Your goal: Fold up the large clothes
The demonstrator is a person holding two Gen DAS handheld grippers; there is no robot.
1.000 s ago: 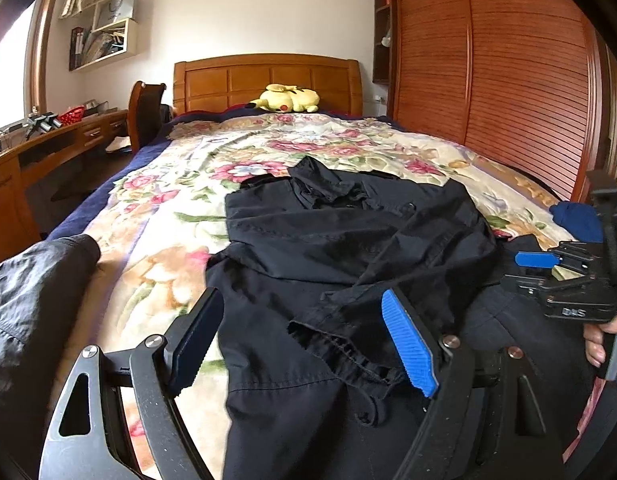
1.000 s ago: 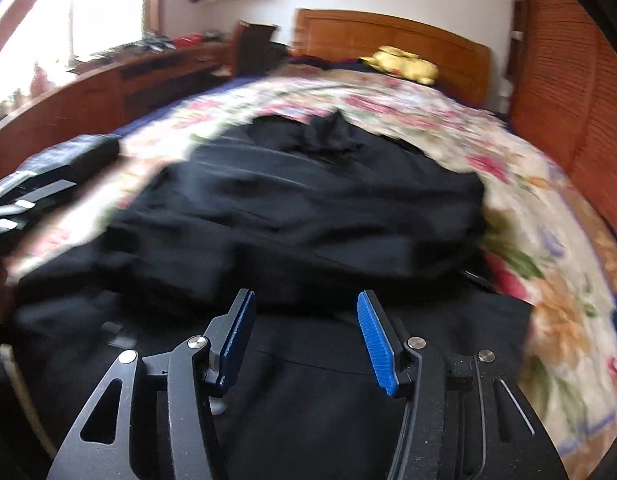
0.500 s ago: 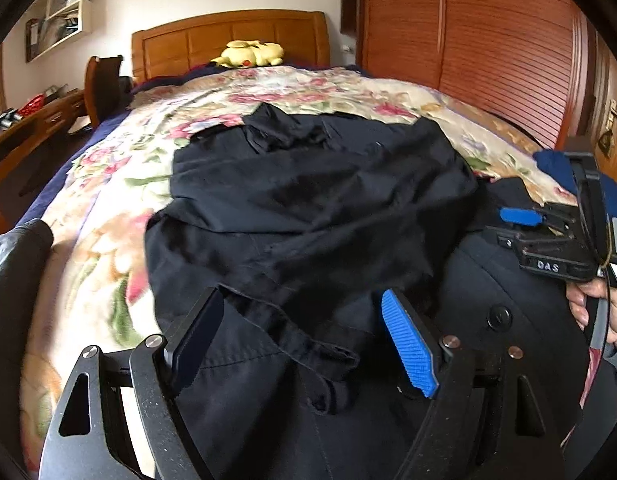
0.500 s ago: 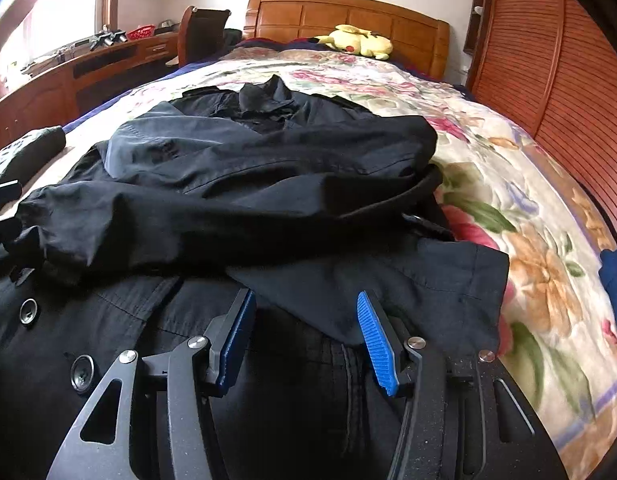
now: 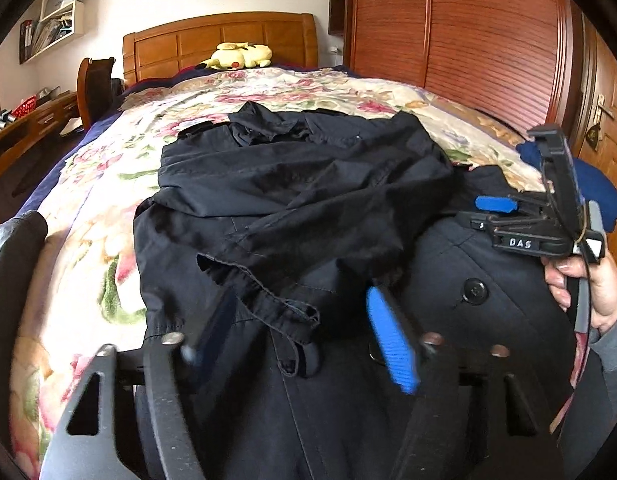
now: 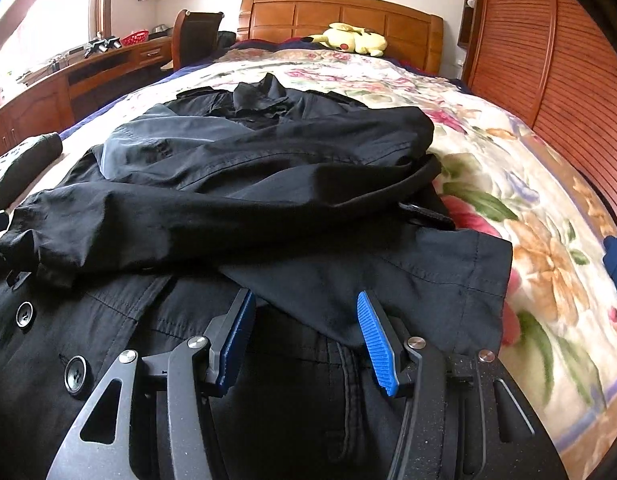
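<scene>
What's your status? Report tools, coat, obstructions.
Left tool open, right tool open, both empty over the hem. Black coat on the bed, sleeves folded across. Nothing blocking.

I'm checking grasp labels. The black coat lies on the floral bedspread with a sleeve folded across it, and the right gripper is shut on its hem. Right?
Not quite: the right gripper is open, holding nothing, as the right wrist view shows. The black coat does lie on the floral bedspread, sleeve folded across.
</scene>
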